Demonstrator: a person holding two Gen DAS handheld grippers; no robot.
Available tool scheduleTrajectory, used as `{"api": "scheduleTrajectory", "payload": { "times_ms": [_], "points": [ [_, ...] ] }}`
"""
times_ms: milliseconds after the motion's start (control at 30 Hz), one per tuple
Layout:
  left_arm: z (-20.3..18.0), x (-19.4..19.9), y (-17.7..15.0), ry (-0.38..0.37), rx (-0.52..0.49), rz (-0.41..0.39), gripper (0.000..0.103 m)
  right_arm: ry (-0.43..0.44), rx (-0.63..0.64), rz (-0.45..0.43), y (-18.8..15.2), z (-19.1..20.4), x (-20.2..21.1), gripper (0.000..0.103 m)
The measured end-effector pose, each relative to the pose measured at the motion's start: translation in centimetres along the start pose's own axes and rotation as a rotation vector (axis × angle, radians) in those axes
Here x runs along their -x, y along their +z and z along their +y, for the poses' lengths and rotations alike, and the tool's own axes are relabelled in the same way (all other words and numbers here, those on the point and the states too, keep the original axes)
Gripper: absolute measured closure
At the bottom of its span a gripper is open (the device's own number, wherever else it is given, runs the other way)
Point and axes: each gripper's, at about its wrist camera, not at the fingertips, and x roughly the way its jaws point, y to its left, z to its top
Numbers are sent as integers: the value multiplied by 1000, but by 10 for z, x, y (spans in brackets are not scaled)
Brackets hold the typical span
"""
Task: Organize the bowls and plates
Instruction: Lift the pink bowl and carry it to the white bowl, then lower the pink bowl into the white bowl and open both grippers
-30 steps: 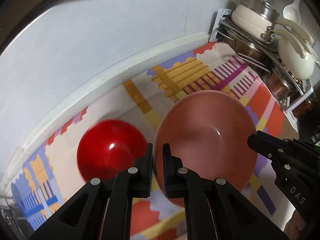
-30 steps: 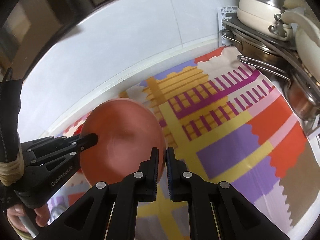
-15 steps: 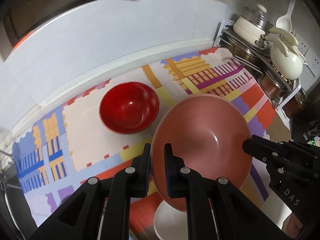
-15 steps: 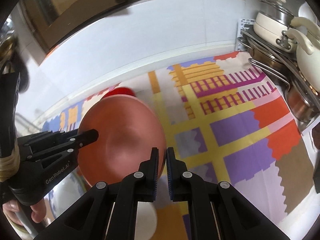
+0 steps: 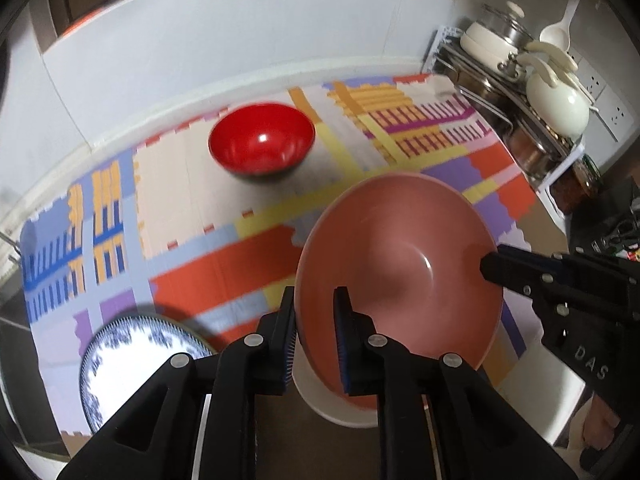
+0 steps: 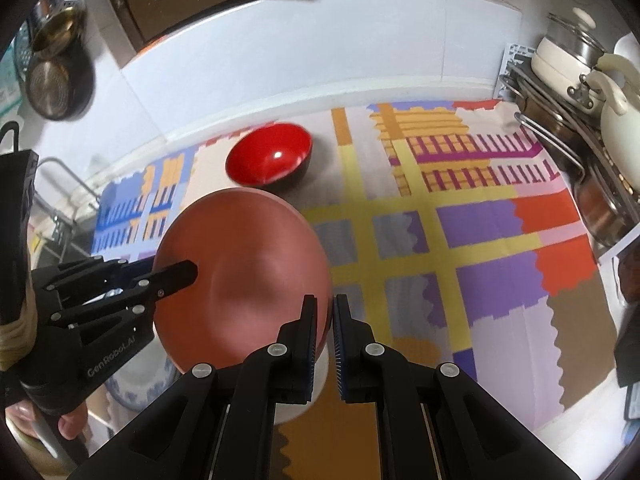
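The pink bowl hangs between 2 tools over the patterned mat on the table, just above a white dish at the near edge. The right tool pinches its right rim; the left tool has just been opening – rim between, pads apparently slack. Release is in hand; next, lower it squarely into the white dish – the red bowl waits far off.

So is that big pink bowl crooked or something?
Yes. The pink bowl is tipped up on its edge above a white bowl, not sitting flat. The right gripper pinches one rim; the left gripper straddles the other, its jaws just opening. The red bowl sits upright on the mat.
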Motion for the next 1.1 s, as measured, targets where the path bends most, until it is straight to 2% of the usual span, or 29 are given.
{"api": "scheduleTrajectory", "payload": {
  "times_ms": [367,600,933,1100],
  "points": [
    [5,-22,-28,-25,41,108,86,15,30,117,-20,3,-22,93],
    [6,-29,-33,-20,50,136,83,31,25,176,-28,3,-35,93],
    [8,-42,-38,-25,55,175,80,37,24,221,-32,2,-47,93],
    [8,-47,-38,-33,52,188,75,38,25,241,-35,2,-55,93]
  ]
}}
